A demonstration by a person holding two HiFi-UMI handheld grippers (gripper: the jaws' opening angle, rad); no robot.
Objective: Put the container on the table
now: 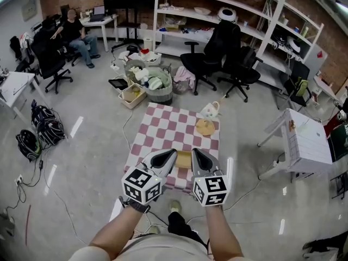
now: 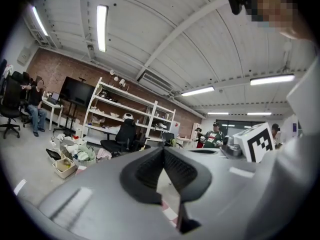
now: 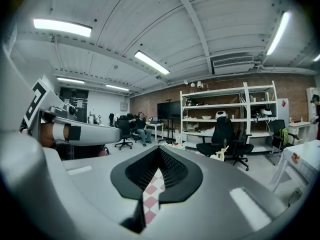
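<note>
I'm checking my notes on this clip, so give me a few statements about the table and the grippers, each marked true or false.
The table has a checked cloth. True.
The left gripper grips the container. False: its jaws are together on nothing, and the container shows between the two grippers.
A white teapot stands near the table's far right corner. True.
The right gripper is wide open. False: its jaws are together.

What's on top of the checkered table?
A white teapot and tan round object at the far right; a pale container at the near edge, its sides covered by the left hand-held gripper and right hand-held gripper.
</note>
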